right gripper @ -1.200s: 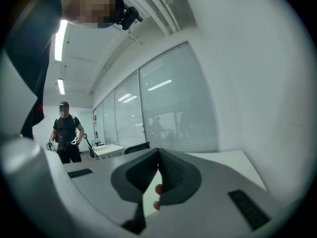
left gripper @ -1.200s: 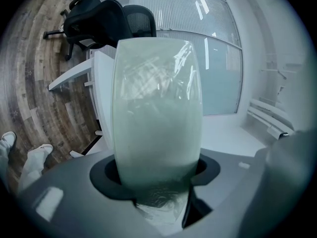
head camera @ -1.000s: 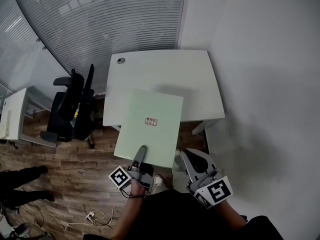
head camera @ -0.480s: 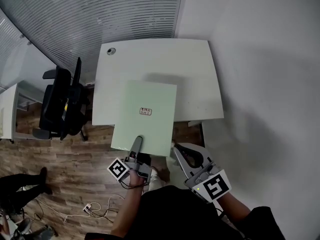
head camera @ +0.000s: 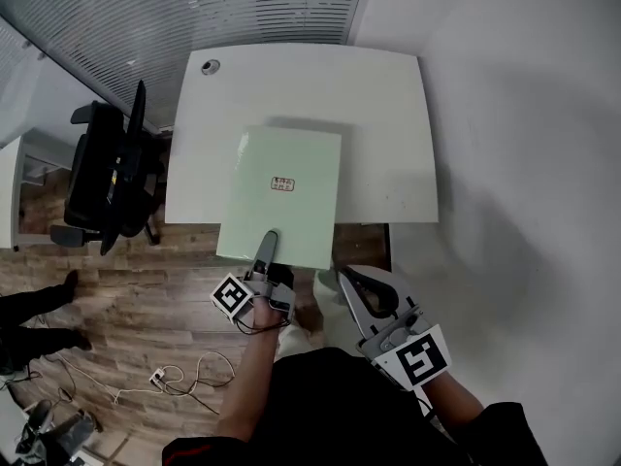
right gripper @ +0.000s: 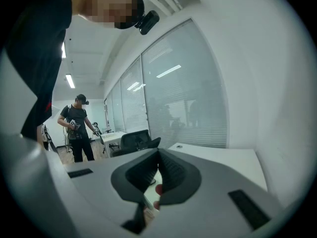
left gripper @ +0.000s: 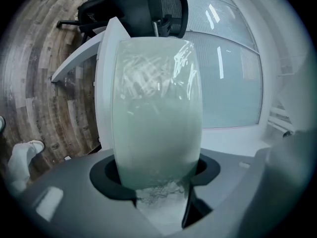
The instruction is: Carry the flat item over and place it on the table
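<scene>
A pale green flat board (head camera: 281,197) with a small label in its middle is held level, and my left gripper (head camera: 264,255) is shut on its near edge. Its far half lies over the white table (head camera: 388,115), while its near part overhangs the wooden floor. Whether it touches the tabletop I cannot tell. In the left gripper view the board (left gripper: 156,103) fills the middle, wrapped in clear film, with the left gripper (left gripper: 158,182) pinching its edge. My right gripper (head camera: 354,284) hangs to the right of the board, shut and holding nothing. In its own view the right gripper (right gripper: 158,155) has jaws that meet.
A black office chair (head camera: 107,178) stands left of the table. A glass partition with blinds runs behind it, and a white wall is on the right. A round grommet (head camera: 210,67) sits at the table's far left corner. Cables (head camera: 160,377) lie on the floor. A person's legs (head camera: 34,314) show at left.
The board has moved forward, further over the table, as I stepped closer. Both grippers keep the same state.
</scene>
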`<state>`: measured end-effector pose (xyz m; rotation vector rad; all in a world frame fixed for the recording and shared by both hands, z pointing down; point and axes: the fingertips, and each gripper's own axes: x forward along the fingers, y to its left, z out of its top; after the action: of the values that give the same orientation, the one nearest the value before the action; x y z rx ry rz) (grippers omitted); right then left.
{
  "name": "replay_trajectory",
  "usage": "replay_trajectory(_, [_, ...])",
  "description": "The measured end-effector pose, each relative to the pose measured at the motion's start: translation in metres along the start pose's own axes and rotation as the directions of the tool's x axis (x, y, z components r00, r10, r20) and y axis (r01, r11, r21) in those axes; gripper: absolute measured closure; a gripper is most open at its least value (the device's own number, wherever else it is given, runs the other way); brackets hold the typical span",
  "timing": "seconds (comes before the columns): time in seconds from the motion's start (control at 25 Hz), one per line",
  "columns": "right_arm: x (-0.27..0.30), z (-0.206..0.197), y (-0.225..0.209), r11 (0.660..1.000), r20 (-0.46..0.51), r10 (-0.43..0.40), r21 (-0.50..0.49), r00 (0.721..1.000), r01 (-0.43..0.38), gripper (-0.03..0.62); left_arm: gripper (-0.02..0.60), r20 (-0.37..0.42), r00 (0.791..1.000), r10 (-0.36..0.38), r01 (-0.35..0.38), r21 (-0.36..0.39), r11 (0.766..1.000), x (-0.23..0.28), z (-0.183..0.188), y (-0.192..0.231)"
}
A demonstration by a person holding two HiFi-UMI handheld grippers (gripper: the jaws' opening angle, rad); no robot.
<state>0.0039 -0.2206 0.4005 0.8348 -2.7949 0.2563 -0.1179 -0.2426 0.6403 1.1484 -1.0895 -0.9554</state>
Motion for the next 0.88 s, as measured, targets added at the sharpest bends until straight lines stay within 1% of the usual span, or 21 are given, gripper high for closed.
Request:
replay_trajectory(0.12, [0.005, -0.001, -0.006, 1.000, 0.008, 0.000, 0.020, 1.000, 0.000, 0.594, 0.304, 0.001, 1.000, 0.023, -0.023, 0.004, 1.000, 0.010, 0.000, 0.012])
replay_trajectory(0.32, [0.008, -0.003, -0.010, 0.999, 0.008, 0.011, 0.034, 1.000, -0.011, 0.594, 0.304, 0.000, 1.000, 0.024, -0.024, -0.009, 1.000, 0.022, -0.005, 0.018])
replay_trajectory(0.4, [0.009, -0.006, -0.011, 0.999, -0.006, 0.018, 0.035, 1.000, -0.018, 0.594, 0.304, 0.003, 1.000, 0.023, -0.023, -0.011, 1.000, 0.026, -0.008, 0.022])
replay_trajectory(0.52, [0.010, -0.009, -0.011, 0.999, -0.015, 0.029, 0.038, 0.999, -0.029, 0.594, 0.304, 0.008, 0.999, 0.046, -0.047, 0.016, 0.999, 0.028, -0.009, 0.032])
replay_trajectory(0.68, [0.011, -0.013, -0.013, 0.998, -0.023, 0.040, 0.052, 0.999, -0.039, 0.594, 0.304, 0.021, 1.000, 0.021, -0.022, 0.001, 1.000, 0.038, -0.013, 0.036])
replay_trajectory(0.8, [0.012, -0.015, -0.015, 0.997, -0.021, 0.046, 0.057, 0.999, -0.045, 0.594, 0.304, 0.031, 0.999, 0.033, -0.033, 0.007, 0.999, 0.045, -0.014, 0.042])
replay_trajectory(0.88, [0.011, -0.015, -0.015, 0.997, -0.025, 0.047, 0.067, 0.999, -0.045, 0.594, 0.304, 0.034, 0.999, 0.026, -0.026, 0.015, 1.000, 0.049, -0.015, 0.045])
